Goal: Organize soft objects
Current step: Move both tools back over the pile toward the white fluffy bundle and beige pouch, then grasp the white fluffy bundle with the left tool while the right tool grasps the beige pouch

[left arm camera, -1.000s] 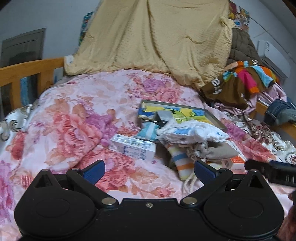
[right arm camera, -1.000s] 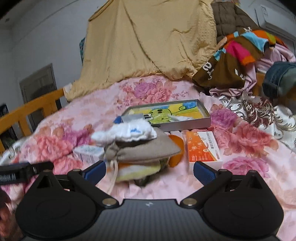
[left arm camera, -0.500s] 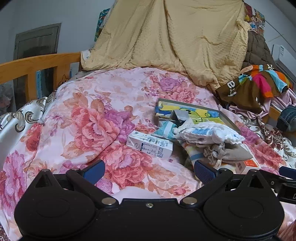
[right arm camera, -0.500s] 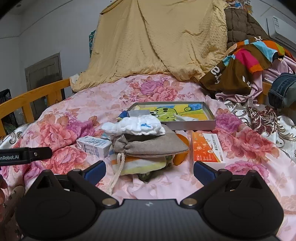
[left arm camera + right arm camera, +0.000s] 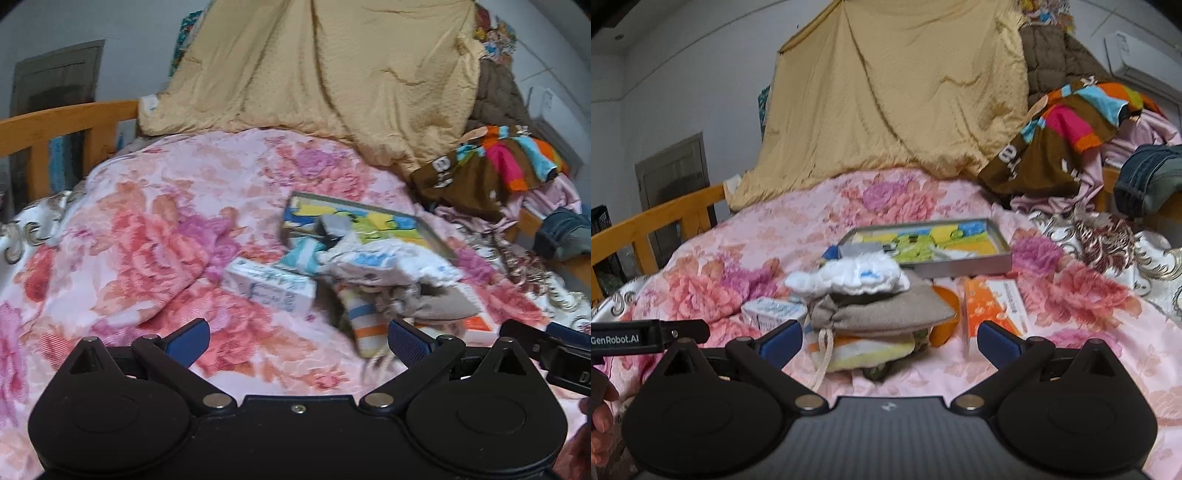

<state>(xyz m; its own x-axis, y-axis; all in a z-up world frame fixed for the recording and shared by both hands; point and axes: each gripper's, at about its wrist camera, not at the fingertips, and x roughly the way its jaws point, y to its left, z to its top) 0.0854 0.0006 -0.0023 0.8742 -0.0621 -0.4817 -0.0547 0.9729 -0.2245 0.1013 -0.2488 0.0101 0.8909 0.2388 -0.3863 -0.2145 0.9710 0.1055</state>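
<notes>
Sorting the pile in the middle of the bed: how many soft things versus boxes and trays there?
Soft items: 3: white cloth, grey drawstring pouch, striped folded cloth
Cardboard boxes: 2: white box, orange box
Trays: 1: picture tray
Total: 6

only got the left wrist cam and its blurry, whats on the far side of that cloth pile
Observer: An orange box lies flat beside the cloth pile, in front of the tray's near edge.
Operator: anything between box and pile
Observer: Yes, an orange rounded thing pokes out from under the grey pouch; I cannot tell what it is.
Operator: right tongs holding anything
Observer: No, the right tongs are open and empty, short of the pile.
</notes>
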